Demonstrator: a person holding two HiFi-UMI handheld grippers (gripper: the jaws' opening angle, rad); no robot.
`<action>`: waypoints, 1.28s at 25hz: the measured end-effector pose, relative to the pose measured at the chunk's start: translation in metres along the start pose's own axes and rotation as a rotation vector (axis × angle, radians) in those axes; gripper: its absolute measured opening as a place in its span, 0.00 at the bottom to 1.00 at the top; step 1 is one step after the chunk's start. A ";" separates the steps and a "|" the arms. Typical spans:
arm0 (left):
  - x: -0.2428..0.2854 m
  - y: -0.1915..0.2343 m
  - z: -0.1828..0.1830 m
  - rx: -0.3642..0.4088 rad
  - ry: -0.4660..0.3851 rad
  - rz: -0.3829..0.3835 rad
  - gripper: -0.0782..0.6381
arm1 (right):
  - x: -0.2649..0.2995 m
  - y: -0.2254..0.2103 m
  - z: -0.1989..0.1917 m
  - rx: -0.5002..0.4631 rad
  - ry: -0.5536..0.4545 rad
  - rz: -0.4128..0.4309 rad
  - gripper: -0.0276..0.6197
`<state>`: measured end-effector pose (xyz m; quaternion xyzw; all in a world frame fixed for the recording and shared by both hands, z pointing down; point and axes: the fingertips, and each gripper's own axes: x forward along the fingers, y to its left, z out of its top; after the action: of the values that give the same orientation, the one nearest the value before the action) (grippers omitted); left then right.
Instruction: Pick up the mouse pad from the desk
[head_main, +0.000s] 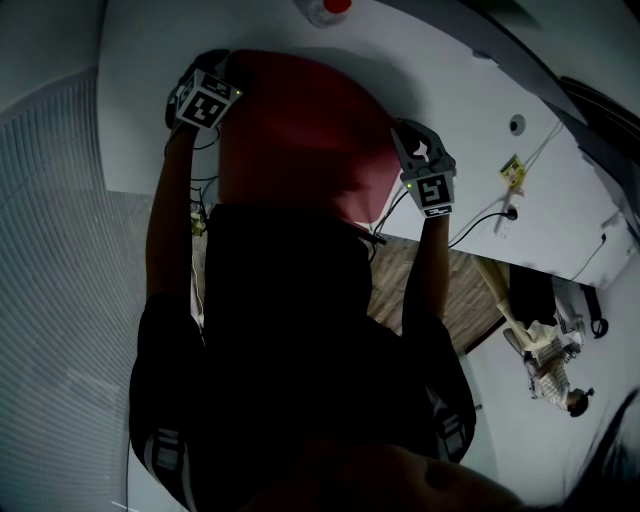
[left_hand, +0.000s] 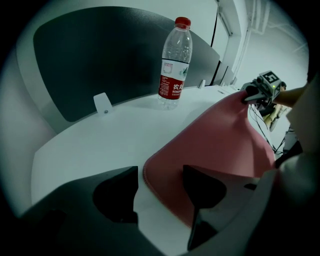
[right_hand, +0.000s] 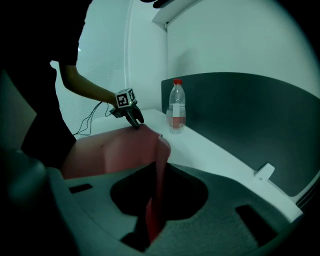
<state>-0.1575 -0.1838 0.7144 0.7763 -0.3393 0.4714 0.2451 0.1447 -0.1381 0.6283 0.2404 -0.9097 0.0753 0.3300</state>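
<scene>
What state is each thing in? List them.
Red soft mouse pad: one edge lifted, far corner flat on the white desk.
Clear plastic water bottle: upright, red cap on.
Left gripper: jaws apart, straddling the pad's corner.
Right gripper: jaws shut on the pad's edge.

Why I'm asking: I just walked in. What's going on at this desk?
A person works a gripper in each hand. The right gripper is shut on one edge of the red mouse pad, holding that side up off the white desk. The left gripper is open over the opposite corner, which lies flat.
</scene>
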 end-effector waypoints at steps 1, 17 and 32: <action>0.000 0.000 0.001 0.004 0.002 -0.002 0.48 | -0.002 0.002 0.003 -0.011 -0.008 0.007 0.10; -0.005 -0.006 -0.001 0.057 0.024 -0.020 0.50 | -0.026 0.035 0.025 -0.169 -0.012 0.096 0.10; -0.014 -0.017 0.007 0.127 0.012 -0.033 0.52 | -0.050 0.062 0.040 -0.217 -0.072 0.151 0.10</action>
<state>-0.1450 -0.1731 0.6982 0.7930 -0.2945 0.4924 0.2049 0.1256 -0.0767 0.5665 0.1367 -0.9392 -0.0075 0.3148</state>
